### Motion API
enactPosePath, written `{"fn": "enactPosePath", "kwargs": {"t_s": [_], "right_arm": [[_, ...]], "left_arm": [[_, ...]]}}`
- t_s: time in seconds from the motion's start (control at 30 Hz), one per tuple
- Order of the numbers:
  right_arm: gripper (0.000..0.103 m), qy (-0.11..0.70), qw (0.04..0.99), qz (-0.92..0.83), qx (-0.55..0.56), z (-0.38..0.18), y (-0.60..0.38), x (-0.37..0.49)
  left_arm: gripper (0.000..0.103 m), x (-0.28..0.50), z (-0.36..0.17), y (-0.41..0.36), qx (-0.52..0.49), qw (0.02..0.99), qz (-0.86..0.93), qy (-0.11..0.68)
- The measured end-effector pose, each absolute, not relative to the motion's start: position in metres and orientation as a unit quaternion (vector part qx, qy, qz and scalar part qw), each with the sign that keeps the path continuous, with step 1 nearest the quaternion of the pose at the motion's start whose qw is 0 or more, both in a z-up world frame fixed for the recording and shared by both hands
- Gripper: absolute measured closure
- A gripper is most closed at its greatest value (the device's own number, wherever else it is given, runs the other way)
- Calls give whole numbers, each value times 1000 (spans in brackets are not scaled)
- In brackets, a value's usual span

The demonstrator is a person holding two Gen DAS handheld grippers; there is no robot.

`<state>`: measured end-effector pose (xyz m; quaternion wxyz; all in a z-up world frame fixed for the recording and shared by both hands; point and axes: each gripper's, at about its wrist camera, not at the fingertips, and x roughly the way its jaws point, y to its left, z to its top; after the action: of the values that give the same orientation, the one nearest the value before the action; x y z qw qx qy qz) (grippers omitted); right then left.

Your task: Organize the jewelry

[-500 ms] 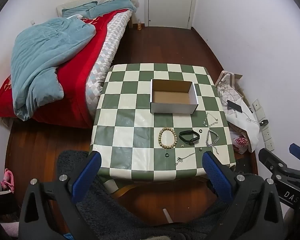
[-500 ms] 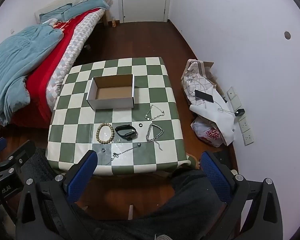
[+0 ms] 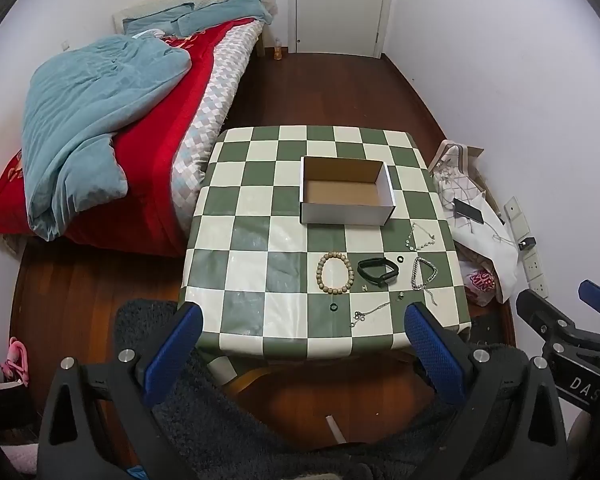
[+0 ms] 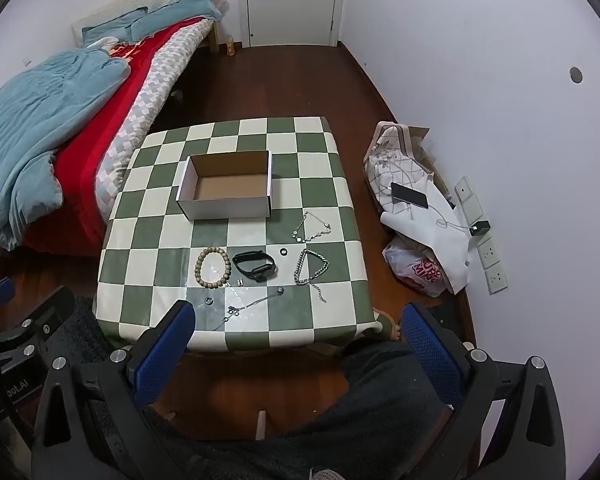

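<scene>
Right wrist: box [image 4: 224, 208] empty (jewelry outside)

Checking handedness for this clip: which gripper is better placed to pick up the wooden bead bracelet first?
Probably the left gripper: the wooden bead bracelet lies leftmost in the jewelry row, nearly straight ahead between its wide-open jaws. The right gripper, also open, faces further right.

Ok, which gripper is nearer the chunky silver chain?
Right. The right gripper hangs open short of the table, with the chain almost straight ahead of it. The left gripper is further left, with the chain off to its right side.
</scene>
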<state>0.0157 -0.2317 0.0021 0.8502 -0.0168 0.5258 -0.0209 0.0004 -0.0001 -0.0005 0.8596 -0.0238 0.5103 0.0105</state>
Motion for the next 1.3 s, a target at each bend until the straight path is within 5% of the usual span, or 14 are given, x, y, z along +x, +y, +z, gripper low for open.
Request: {"fn": "enactPosePath", "kwargs": {"t_s": [1.3], "right_arm": [[0, 516, 856, -26, -26, 20, -237, 19]], "left_arm": [[0, -1, 14, -14, -24, 862, 8, 506]]}}
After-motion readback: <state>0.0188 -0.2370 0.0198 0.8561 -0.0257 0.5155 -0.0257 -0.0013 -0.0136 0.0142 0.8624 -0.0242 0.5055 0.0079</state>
